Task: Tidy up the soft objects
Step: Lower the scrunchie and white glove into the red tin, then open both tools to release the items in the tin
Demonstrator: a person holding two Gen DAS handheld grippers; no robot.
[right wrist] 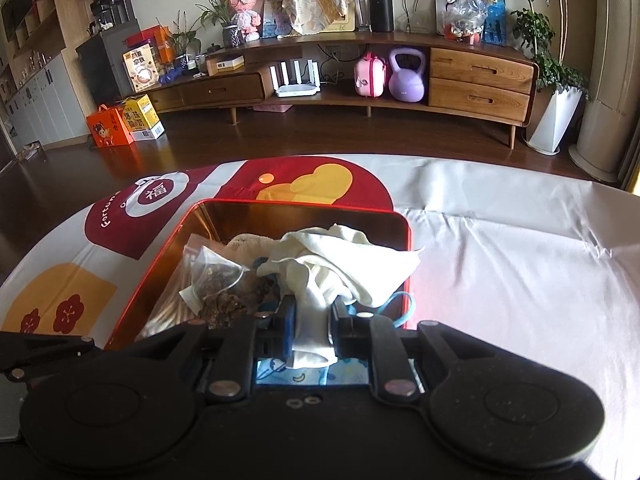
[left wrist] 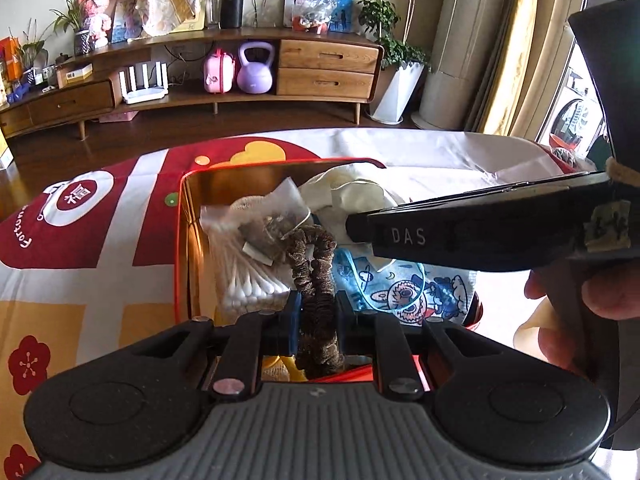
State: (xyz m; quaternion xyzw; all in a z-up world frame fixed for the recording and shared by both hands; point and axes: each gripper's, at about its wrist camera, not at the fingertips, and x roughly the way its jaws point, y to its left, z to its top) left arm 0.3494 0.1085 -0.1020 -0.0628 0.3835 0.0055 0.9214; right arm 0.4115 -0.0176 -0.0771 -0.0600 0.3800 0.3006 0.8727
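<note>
Over the red tin [left wrist: 188, 240], the left tool [left wrist: 316, 308] pinches a brown scrunchie [left wrist: 314, 264]; at three o'clock, the right tool [right wrist: 312, 320] pinches a white cloth [right wrist: 340, 264].

You have one red tin [right wrist: 405, 240] on the table, and inside it you can count one of each soft item: one brown scrunchie [left wrist: 316, 264], one cream cloth [right wrist: 340, 264], one mesh sachet of dried bits [right wrist: 218, 280], one bag of cotton swabs [left wrist: 244, 268] (swab count not legible), and one blue cartoon-print face mask [left wrist: 404, 292]. A pale knitted piece [right wrist: 248, 240] at the back of the tin: one, kind unclear.

Your grippers: two, left gripper [left wrist: 316, 312] and right gripper [right wrist: 313, 314].

Behind the table you see one purple kettlebell [right wrist: 406, 76], one pink case [right wrist: 370, 74], one white router [right wrist: 297, 80] with six antennas, and one black speaker [right wrist: 380, 14].
</note>
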